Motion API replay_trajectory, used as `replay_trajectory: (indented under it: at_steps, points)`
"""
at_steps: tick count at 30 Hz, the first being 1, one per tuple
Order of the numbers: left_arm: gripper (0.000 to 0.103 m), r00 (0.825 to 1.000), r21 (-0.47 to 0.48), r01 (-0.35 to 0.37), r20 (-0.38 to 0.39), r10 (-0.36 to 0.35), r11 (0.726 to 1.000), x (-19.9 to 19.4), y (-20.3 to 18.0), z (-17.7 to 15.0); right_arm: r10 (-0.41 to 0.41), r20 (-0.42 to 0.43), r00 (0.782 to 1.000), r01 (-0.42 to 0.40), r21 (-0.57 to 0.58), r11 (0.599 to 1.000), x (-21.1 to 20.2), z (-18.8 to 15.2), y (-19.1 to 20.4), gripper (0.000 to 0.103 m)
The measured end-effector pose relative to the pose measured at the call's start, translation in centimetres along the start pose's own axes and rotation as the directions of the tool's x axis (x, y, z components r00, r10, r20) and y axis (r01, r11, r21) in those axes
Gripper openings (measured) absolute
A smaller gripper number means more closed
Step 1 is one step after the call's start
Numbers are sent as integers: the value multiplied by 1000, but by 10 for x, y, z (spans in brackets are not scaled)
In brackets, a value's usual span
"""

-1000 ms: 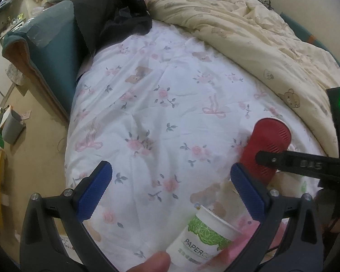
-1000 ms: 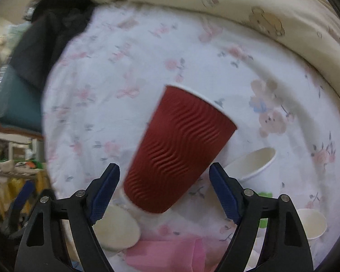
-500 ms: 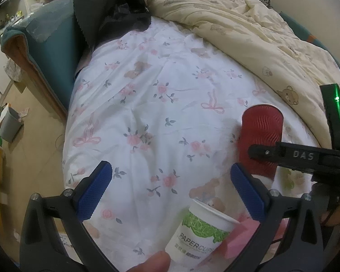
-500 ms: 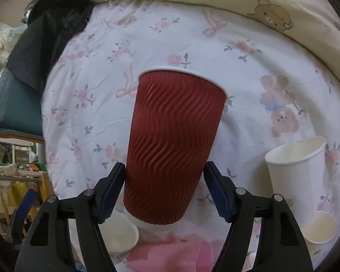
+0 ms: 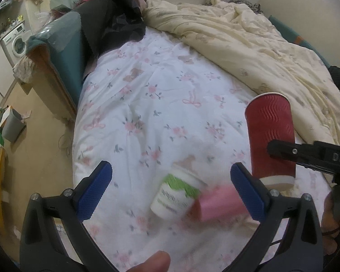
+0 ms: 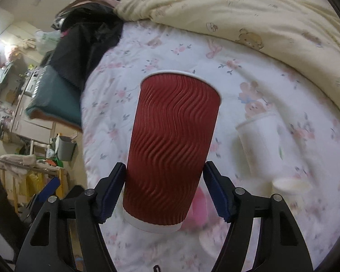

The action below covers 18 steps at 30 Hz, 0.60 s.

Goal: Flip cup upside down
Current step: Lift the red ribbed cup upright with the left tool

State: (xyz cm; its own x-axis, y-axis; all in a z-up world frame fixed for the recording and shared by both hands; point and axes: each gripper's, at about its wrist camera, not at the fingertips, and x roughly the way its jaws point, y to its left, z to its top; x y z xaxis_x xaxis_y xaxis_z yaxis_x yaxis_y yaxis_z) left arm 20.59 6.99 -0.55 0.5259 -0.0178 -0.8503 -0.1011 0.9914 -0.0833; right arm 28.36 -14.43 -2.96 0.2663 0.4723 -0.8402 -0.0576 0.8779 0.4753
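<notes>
A red ribbed paper cup (image 6: 172, 149) stands upright, rim up, between the blue pads of my right gripper (image 6: 165, 188), which is shut on its lower half and holds it over the bed. The cup also shows at the right of the left wrist view (image 5: 270, 136), with the right gripper's black finger across it. My left gripper (image 5: 170, 188) is open and empty above the floral sheet. A white paper cup with a green print (image 5: 176, 195) lies on its side between the left fingers, blurred.
A pink object (image 5: 217, 201) lies beside the white cup. More white paper cups (image 6: 263, 145) sit on the floral sheet (image 5: 147, 104) at the right. A cream duvet (image 5: 260, 49) is piled at the far side, dark clothes (image 5: 111, 22) at the head. The bed's left edge drops to the floor.
My right gripper closed on the red cup and lifted it upright. The left gripper stayed open and drew back, so the white printed cup now sits further ahead.
</notes>
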Motion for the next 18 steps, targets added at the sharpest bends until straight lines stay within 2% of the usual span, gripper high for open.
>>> replay_trajectory:
  at_steps: [8,12,18]
  points:
    - [103,1000,-3,17,22,-17,1000,-53,-13,-57,28,9,1000,-27,-67,997,-55,-71,1,73]
    - [103,999,-32,48,-7,-48,998,-71,-13,-89,38,-9,999,-39,-72,997,-66,-112,-7,73]
    - [103,999,-63,14,-46,-17,998,-82,-6,-136,41,-53,998,-47,-111,993,-66,-159,-17,73]
